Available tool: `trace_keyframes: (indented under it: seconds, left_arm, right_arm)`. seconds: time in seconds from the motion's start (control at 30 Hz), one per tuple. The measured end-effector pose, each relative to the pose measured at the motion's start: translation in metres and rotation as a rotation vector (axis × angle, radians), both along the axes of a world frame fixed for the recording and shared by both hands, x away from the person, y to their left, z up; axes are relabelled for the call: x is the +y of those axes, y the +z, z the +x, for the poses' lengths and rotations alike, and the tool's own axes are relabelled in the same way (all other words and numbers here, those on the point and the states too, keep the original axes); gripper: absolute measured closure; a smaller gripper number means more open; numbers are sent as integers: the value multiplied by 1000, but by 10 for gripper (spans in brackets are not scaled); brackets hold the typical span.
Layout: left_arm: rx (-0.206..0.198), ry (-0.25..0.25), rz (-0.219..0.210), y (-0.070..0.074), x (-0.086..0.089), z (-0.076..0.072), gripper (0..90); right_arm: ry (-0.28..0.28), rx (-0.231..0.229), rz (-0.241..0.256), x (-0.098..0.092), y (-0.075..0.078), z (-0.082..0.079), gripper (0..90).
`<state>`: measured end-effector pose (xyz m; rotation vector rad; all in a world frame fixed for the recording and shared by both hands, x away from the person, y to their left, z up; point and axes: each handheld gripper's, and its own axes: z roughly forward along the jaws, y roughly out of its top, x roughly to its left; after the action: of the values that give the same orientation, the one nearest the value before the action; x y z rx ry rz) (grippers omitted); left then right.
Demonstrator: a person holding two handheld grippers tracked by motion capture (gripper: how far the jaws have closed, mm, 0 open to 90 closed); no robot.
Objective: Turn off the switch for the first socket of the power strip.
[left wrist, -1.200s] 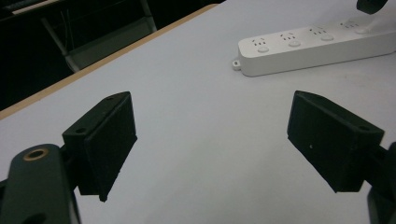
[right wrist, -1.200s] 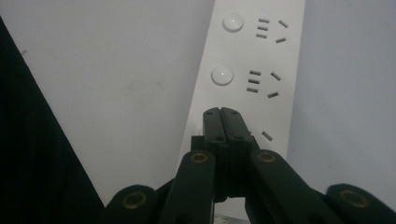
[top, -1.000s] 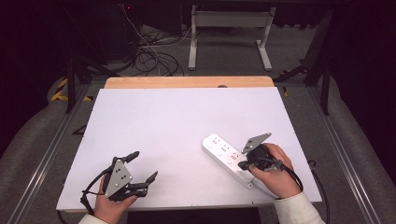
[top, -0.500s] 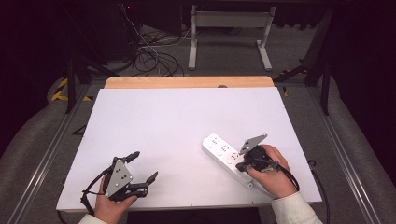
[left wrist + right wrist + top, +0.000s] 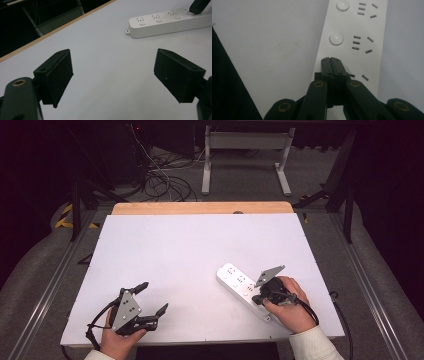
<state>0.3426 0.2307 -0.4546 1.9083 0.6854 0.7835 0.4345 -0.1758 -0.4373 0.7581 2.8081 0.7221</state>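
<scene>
Jaws of my right gripper (image 5: 330,60) are closed together, tips pressing down on the white power strip (image 5: 239,285) at its third switch, which I judge half done, while my left gripper (image 5: 152,302) waits wide open over the bench (image 5: 200,250).

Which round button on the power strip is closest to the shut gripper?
The lower button, just ahead of the right gripper; the other button lies farther up the power strip.
</scene>
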Motion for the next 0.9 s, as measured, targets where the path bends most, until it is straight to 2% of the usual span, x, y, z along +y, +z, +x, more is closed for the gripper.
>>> trace_keyframes:
  seconds: [0.5, 0.6, 0.63, 0.7, 0.73, 0.77, 0.8, 0.9]
  left_arm:
    - [-8, 9, -4, 3, 3, -1, 157]
    - [-13, 9, -2, 4, 4, -2, 157]
    - [-13, 10, -5, 4, 4, -2, 157]
    - [-11, 9, -7, 4, 4, -2, 157]
    - [-11, 9, -7, 3, 5, -2, 157]
    - [-11, 8, -8, 3, 5, -2, 157]
    - [-11, 6, -8, 4, 5, -2, 157]
    - [-10, 7, -3, 4, 4, -1, 157]
  right_arm:
    - [-20, 7, 2, 0, -2, 0, 900]
    - [-25, 0, -17, 2, -1, -2, 900]
    - [-21, -29, -27, 3, 0, -3, 900]
    - [-16, -81, 0, 0, 8, -7, 900]
    - [-16, -81, 0, 0, 8, -7, 900]
    - [-12, -105, 81, -4, 22, -12, 900]
    - [-2, -117, 101, -5, 27, -14, 900]
    - [12, -125, 114, -3, 30, -16, 900]
